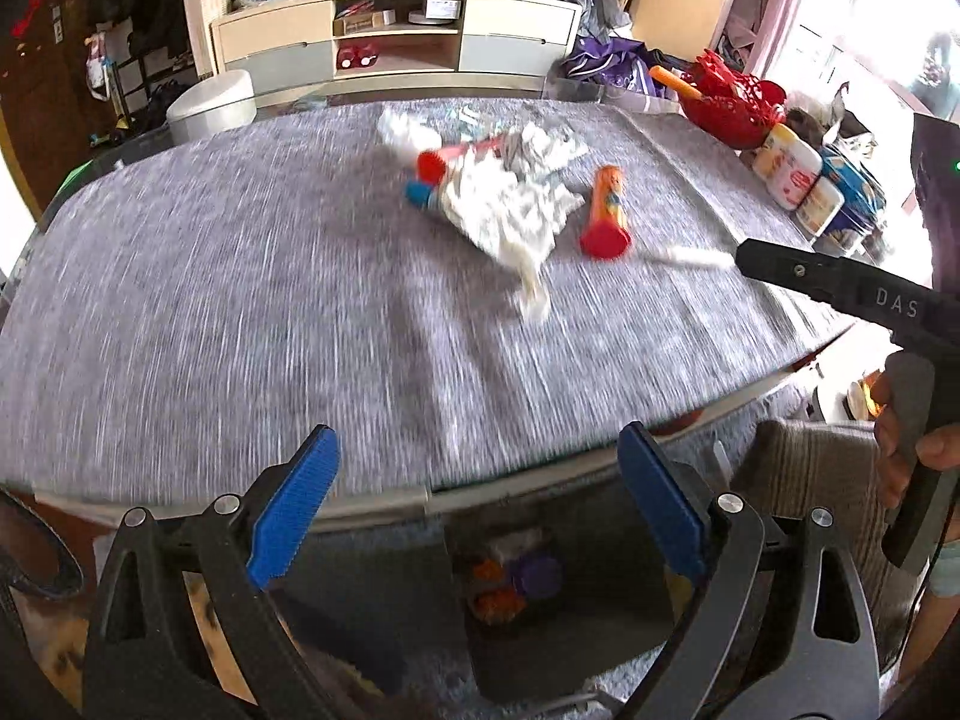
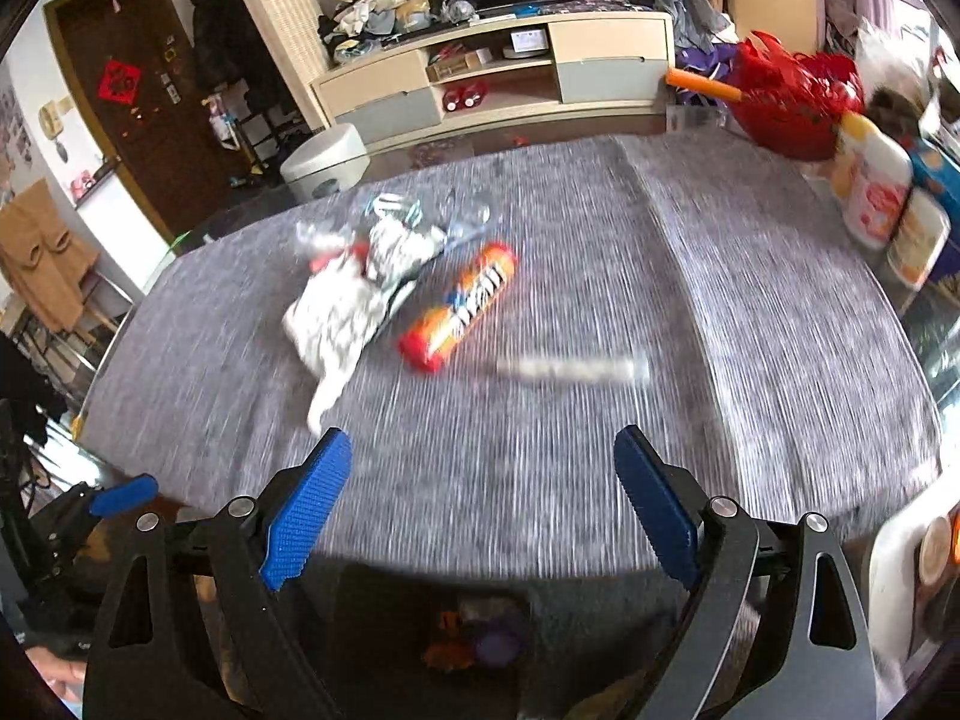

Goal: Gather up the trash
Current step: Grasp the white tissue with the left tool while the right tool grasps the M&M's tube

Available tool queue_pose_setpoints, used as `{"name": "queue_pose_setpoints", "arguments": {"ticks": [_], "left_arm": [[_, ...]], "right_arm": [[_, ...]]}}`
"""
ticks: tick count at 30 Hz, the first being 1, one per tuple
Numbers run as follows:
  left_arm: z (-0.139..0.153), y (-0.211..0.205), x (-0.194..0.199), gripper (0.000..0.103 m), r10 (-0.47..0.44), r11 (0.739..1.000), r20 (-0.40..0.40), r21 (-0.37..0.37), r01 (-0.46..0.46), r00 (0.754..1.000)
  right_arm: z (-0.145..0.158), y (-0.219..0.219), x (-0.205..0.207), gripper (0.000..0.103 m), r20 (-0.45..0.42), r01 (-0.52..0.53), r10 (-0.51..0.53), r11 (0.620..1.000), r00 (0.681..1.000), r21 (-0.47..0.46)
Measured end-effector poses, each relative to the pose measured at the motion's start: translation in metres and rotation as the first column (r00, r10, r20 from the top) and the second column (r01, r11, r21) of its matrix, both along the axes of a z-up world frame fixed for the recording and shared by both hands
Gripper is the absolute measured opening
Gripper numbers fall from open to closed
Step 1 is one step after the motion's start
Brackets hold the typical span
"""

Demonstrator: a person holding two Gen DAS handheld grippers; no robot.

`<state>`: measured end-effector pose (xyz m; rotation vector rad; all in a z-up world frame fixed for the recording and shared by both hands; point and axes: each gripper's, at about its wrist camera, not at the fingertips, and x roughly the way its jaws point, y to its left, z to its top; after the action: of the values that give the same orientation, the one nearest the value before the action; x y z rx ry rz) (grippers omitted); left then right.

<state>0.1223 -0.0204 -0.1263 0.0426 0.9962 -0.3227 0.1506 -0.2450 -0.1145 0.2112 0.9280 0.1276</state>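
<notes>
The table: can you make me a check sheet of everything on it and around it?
Surface: table under a grey cloth, round edge.
Job's things: crumpled paper, orange tube beside it, thin white stick lying apart; a bin below the table edge with orange and purple bits inside.
Clutter: red basket, jars at the right edge.
Grippers: left tool open, empty; right tool open, empty; both over the near edge.
Cables: nothing seen.
Surroundings: cabinet, brown door, white stool.
</notes>
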Motion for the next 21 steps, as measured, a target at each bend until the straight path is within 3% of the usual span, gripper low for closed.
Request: {"name": "queue_pose_setpoints", "arguments": {"ticks": [7, 11, 16, 21], "left_arm": [[0.003, -0.005, 0.059, 0.087, 0.020, 1.000, 0.006, -0.011, -0.019, 1.000], [-0.003, -0.009, 0.088, 0.080, 0.017, 1.000, -0.004, -0.017, -0.017, 1.000], [-0.011, -0.018, 0.113, 0.068, 0.003, 1.000, -0.008, -0.021, -0.003, 1.000], [-0.019, -0.022, 0.130, 0.061, -0.003, 0.998, -0.020, -0.058, 0.002, 1.000]], "right_arm": [[-0.004, 0.009, 0.049, 0.090, -0.007, -0.012, 0.011, 1.000, 1.000, -0.026], [-0.015, 0.012, 0.072, 0.087, -0.025, -0.009, 0.008, 1.000, 1.000, -0.025], [-0.033, 0.008, 0.092, 0.062, -0.061, 0.001, 0.001, 1.000, 0.998, 0.025], [-0.044, 0.011, 0.102, 0.057, -0.080, -0.009, 0.012, 0.999, 0.997, 0.039]]}}
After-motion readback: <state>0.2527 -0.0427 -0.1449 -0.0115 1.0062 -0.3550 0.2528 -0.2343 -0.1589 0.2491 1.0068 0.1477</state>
